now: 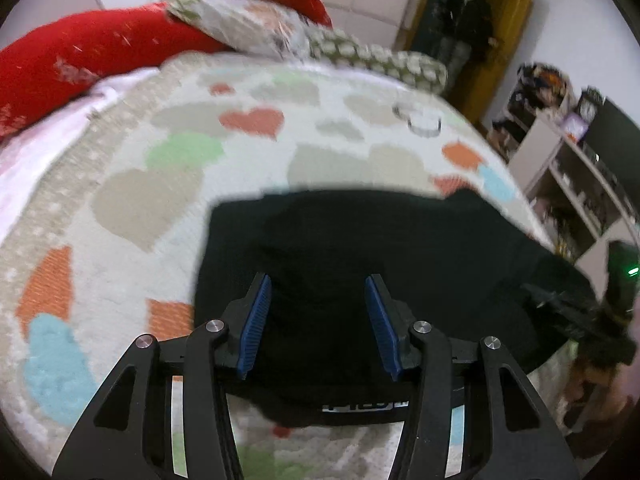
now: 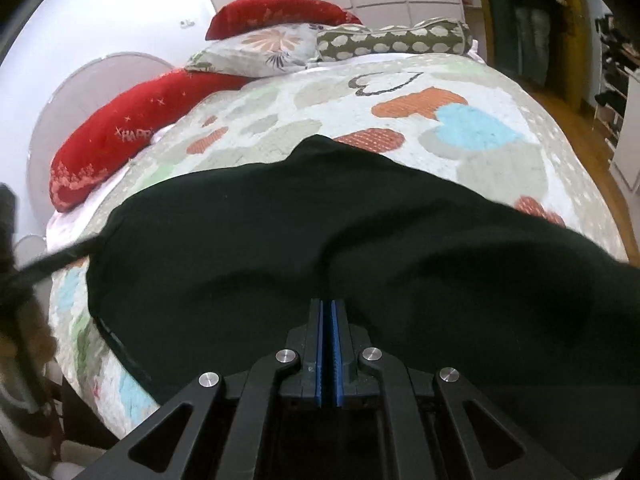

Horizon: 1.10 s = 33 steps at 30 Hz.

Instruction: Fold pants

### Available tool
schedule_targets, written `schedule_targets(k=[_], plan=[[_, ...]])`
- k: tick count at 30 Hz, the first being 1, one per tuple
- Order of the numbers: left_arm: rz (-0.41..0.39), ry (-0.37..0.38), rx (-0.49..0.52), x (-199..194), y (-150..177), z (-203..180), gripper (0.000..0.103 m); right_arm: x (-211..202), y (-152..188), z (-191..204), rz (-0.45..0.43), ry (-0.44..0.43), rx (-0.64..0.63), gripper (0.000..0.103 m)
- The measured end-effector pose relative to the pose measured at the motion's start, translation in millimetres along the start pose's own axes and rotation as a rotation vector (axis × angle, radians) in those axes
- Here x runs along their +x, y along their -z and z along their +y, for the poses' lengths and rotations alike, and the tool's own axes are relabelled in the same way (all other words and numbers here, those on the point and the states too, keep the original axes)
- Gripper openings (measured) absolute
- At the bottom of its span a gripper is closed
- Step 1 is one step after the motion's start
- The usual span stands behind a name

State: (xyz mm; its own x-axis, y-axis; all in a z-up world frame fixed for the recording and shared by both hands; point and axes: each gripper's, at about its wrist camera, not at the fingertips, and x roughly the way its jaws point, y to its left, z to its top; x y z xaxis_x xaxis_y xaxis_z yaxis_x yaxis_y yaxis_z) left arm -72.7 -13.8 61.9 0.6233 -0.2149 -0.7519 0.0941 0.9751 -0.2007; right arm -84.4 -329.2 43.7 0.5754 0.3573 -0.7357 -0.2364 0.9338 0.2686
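Black pants [image 1: 360, 248] lie spread on a heart-patterned blanket [image 1: 160, 184] on a bed. My left gripper [image 1: 318, 284] hovers over their near part, open, its blue pads [image 1: 256, 320] wide apart with only flat cloth below them. A white logo shows on the pants' near hem. In the right wrist view the pants [image 2: 280, 240] fill the middle. My right gripper [image 2: 329, 304] is shut, pads together, and creases in the cloth run to its tips. That same right gripper [image 1: 576, 312] shows blurred at the pants' right edge in the left wrist view.
Red pillows [image 2: 120, 132] and patterned cushions [image 2: 272, 48] line the bed's far side. A small clear round object [image 1: 424, 120] rests on the blanket. A person [image 1: 468, 20] stands in a doorway. Shelves [image 1: 568, 152] and wooden floor [image 2: 608, 184] lie to the right.
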Motion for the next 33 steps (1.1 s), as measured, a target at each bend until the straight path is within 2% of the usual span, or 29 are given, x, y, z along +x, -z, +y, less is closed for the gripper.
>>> schedule_targets(k=[1,3,5,8,10,12,15,21,23,26,28,29,33], plan=[[0.03,-0.006,0.007,10.5,3.6,-1.5,0.048,-6.0,3.8,-5.4,-0.007,-0.011,0.016,0.003],[0.026,-0.033,0.023,15.0,7.4,-5.1,0.048,-24.0,7.7,-15.0,-0.038,-0.01,0.05,0.003],[0.023,-0.031,0.043,11.2,4.9,-11.5,0.048,-51.7,11.3,-24.8,-0.093,0.034,0.075,0.003],[0.01,-0.001,0.056,2.9,-1.3,-19.3,0.048,-97.6,12.9,-51.5,-0.177,0.13,0.115,0.006],[-0.01,0.003,0.074,-1.0,-6.2,-27.8,0.051,-121.3,7.5,-78.8,-0.2,0.251,0.141,0.015],[-0.016,0.04,0.081,-1.4,-9.9,-37.2,0.055,-127.1,1.6,-104.4,-0.177,0.332,0.153,0.037],[0.004,0.096,0.113,2.4,-12.6,-61.8,0.055,-112.7,-11.4,-133.3,-0.096,0.39,0.113,0.037],[0.024,0.168,0.198,10.6,-13.5,-104.2,0.055,-74.1,-20.4,-135.9,0.039,0.267,-0.053,0.037],[0.043,0.174,0.226,17.9,-11.5,-116.9,0.055,-64.0,-14.8,-131.0,0.086,0.267,-0.109,0.037],[0.079,0.188,0.245,29.1,-6.3,-127.1,0.055,-53.7,-10.9,-124.3,0.108,0.298,-0.199,0.036],[0.096,0.191,0.252,33.8,-3.0,-131.2,0.055,-51.1,-12.3,-125.5,0.119,0.277,-0.193,0.021],[0.104,0.19,0.257,36.2,-1.4,-133.4,0.055,-51.6,-13.1,-121.9,0.124,0.285,-0.221,0.004],[0.115,0.196,0.256,40.0,0.8,-135.0,0.055,-58.9,-20.2,-113.9,0.111,0.355,-0.296,0.003]])
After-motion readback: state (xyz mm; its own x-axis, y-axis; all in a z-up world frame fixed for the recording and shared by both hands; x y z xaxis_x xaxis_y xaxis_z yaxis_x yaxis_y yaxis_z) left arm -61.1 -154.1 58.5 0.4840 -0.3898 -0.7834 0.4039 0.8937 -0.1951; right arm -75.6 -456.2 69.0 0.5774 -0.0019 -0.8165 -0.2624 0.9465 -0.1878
